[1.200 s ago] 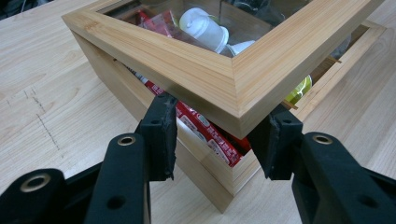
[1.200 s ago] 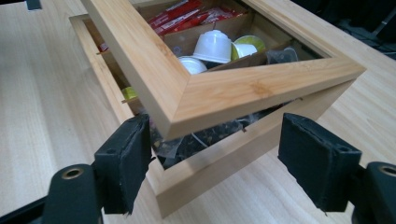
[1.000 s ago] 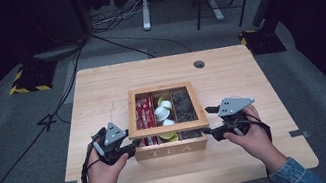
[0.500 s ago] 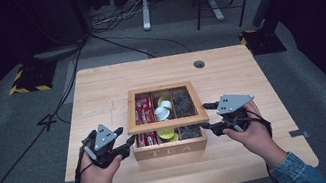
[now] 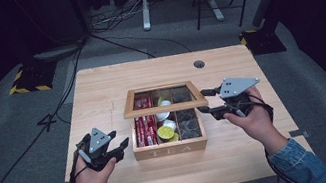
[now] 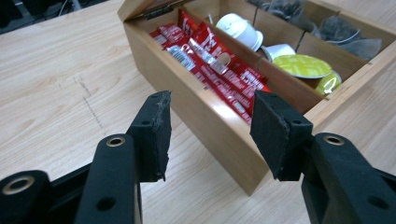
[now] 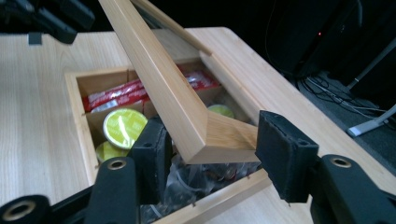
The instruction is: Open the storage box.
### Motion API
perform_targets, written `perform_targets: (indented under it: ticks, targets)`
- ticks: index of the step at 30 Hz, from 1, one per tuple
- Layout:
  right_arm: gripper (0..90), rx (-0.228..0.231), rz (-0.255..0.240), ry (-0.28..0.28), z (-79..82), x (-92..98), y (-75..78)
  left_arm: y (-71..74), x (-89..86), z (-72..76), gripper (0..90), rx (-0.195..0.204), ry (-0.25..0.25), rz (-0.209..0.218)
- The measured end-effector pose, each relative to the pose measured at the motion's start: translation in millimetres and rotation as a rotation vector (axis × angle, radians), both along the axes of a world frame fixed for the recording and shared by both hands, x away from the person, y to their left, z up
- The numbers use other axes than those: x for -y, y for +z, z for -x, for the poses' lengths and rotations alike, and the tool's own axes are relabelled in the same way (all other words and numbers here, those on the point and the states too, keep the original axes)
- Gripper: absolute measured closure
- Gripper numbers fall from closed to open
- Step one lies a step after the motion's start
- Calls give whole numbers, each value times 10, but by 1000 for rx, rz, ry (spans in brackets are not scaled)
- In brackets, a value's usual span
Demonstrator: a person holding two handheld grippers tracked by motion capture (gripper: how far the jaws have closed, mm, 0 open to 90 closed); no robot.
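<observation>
One light wooden tea box (image 5: 171, 148) sits mid-way on the pale wooden table (image 5: 99, 87), its single glass-paned lid (image 5: 164, 107) half raised and yet to swing fully back. The right gripper (image 5: 205, 103) has just been closing around the lid's corner, one pad still clear of it. The left gripper (image 5: 121, 137), just opened and empty, waits beside the box's left front corner. Inside are several red sachets (image 5: 144, 127), two white pods (image 5: 164, 116), two lime-topped pods (image 5: 165, 132) and dark tea bags (image 5: 188, 122).
</observation>
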State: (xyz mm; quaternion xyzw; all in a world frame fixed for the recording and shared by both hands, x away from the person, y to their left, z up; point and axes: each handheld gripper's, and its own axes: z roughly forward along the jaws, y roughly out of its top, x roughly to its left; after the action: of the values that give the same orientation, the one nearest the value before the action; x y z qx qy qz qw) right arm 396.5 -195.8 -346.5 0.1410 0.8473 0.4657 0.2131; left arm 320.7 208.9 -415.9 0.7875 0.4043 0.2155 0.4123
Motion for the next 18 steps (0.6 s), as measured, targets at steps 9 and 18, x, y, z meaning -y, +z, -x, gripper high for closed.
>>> perform_targets:
  ticks: [9,18]
  targets:
    - [503,-8,-37,-2,-180,-4,172,-82,-77,-108,468,-28,14,-18]
    - [529,-1,-81,-23,-396,-19,303,-124,-104,-206,463,-36,16,-17]
